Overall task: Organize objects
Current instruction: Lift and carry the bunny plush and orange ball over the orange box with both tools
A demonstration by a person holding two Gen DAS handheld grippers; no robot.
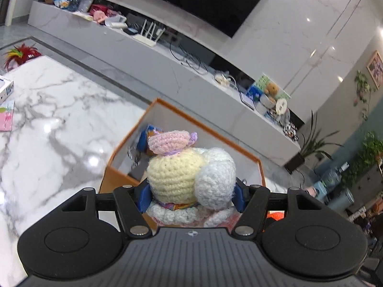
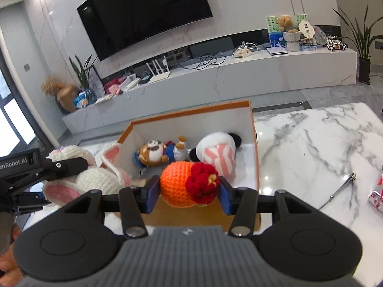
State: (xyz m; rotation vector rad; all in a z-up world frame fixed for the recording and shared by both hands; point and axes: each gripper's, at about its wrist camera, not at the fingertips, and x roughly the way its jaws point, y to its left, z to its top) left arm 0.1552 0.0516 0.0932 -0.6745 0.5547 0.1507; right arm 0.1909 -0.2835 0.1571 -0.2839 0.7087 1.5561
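Observation:
My left gripper (image 1: 190,195) is shut on a crocheted doll (image 1: 182,167) with a cream head, a pink hat and white ears, held above the near wall of the orange box (image 1: 208,125). My right gripper (image 2: 189,192) is shut on an orange crocheted doll with a red flower (image 2: 184,184), over the near wall of the same orange box (image 2: 186,113). In the right wrist view the left gripper (image 2: 59,167) shows at the left with the white, pink-eared doll (image 2: 95,179) in it. Inside the box lie a bear plush (image 2: 158,154) and a white plush with pink stripes (image 2: 219,154).
The box stands on a white marble table (image 2: 311,143). On it at the right lie a metal tool (image 2: 340,189) and a red-and-white wrapper (image 2: 375,196). At the left lie a small white carton (image 1: 6,88) and pink paper (image 1: 6,117). A TV bench (image 2: 215,76) runs behind.

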